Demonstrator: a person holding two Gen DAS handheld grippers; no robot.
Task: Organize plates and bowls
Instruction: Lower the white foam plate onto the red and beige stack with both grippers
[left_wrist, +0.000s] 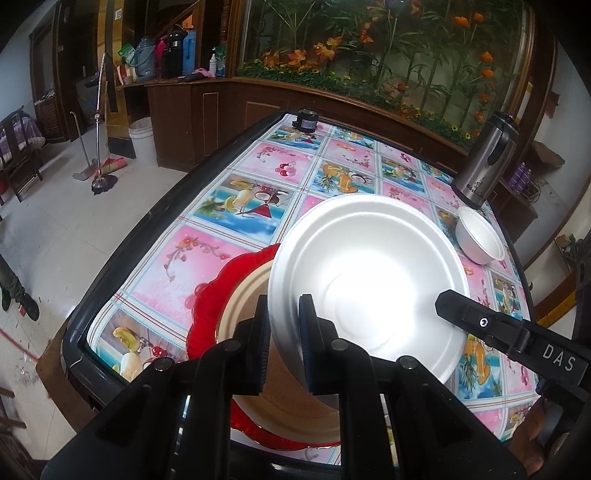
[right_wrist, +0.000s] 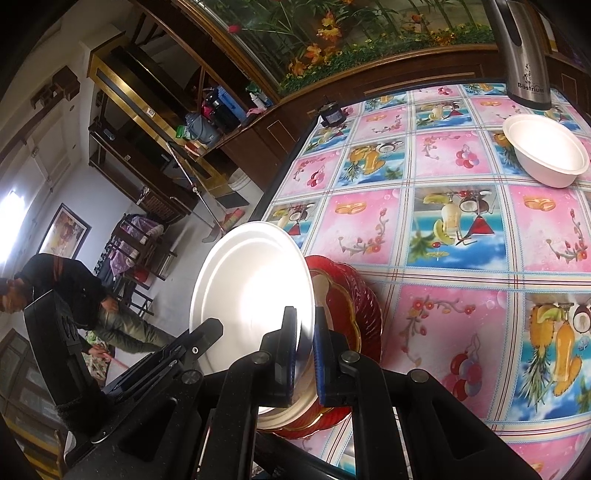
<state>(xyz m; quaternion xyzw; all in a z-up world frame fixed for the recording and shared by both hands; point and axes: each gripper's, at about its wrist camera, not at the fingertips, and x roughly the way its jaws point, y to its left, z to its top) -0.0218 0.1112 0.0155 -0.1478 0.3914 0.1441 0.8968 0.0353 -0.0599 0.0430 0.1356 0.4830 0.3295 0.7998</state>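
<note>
Fruit-patterned oilcloth covers the table (left_wrist: 207, 254) where we work, with a planted glass cabinet (left_wrist: 388, 48) behind. Leftmost lies the red plate (left_wrist: 207, 314), a tan dish (left_wrist: 240, 295) resting in it. Over them we hold the white foam plate (left_wrist: 369, 273) tilted, our left gripper (left_wrist: 284, 343) pinching its near rim and our right gripper (right_wrist: 304, 354) clamped on its opposite edge. Further right, a white bowl (left_wrist: 480, 236) sits just beside the steel flask (left_wrist: 484, 158).

I saw a pale tiled floor (left_wrist: 55, 236), dark wooden cabinets (left_wrist: 207, 110), and a large glass-fronted planter of orange flowers (left_wrist: 388, 48) behind.
</note>
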